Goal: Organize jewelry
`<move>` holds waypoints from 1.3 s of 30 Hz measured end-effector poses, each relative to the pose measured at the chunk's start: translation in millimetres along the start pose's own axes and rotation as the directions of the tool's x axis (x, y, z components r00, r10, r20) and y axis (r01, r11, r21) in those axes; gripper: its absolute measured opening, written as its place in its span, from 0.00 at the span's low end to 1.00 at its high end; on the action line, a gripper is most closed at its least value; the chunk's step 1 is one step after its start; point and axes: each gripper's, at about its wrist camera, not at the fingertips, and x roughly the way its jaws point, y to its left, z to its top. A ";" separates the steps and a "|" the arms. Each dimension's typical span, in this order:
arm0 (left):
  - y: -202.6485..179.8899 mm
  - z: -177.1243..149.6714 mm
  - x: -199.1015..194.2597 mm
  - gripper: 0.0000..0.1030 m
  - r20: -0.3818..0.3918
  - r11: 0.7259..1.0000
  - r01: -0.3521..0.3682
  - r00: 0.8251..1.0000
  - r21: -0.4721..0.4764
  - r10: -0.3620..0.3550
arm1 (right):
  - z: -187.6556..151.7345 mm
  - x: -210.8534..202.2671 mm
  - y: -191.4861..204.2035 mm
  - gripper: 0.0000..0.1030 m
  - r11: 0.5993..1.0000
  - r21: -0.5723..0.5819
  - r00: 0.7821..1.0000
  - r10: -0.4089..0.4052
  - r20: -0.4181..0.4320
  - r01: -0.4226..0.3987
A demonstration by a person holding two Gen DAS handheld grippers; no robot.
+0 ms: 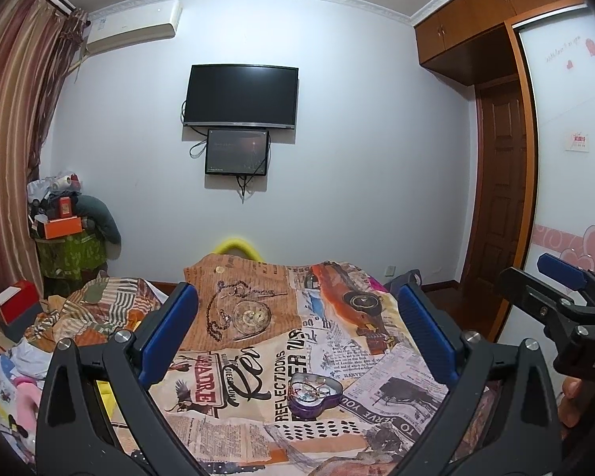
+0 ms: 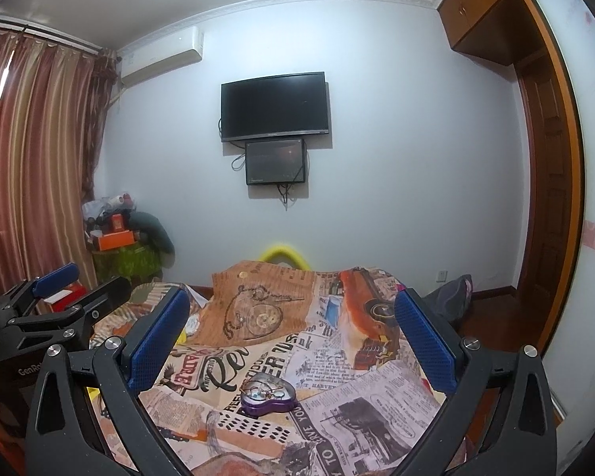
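A purple heart-shaped tin (image 1: 315,394) lies open on the newspaper-print cloth (image 1: 258,416), with small pieces of jewelry inside it. My left gripper (image 1: 297,293) stands open above the cloth, its blue pads wide apart, and the tin lies below and between them, untouched. In the right wrist view the same tin (image 2: 267,396) sits low between the wide-apart pads of my open right gripper (image 2: 291,297). Each gripper shows in the other's view: the right gripper (image 1: 551,281) at the right edge, the left gripper (image 2: 83,283) at the left edge. Nothing is held.
The cloth (image 2: 357,408) covers a bed and bears a printed pocket watch (image 1: 252,315). A TV (image 1: 240,95) and a small screen (image 1: 237,152) hang on the far wall. Boxes pile up (image 1: 59,222) by the curtain; a wardrobe (image 1: 567,139) stands right. Fingers of a hand (image 1: 571,400) show.
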 end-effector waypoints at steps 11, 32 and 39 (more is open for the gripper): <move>-2.3 -3.5 1.9 0.98 -0.026 1.000 0.031 0.999 -0.001 -0.031 | 2.7 2.1 -1.5 1.00 1.000 0.005 1.000 -0.006 -0.023 0.006; -0.2 -5.7 13.4 0.98 -0.052 0.999 0.050 0.997 -0.018 -0.050 | 2.9 9.2 -5.5 1.00 1.000 0.010 0.999 -0.010 -0.047 0.010; 0.6 -10.2 19.7 0.98 -0.061 0.998 0.051 0.997 -0.020 -0.052 | -0.4 14.9 -8.1 1.00 1.000 0.012 0.998 -0.008 -0.059 0.009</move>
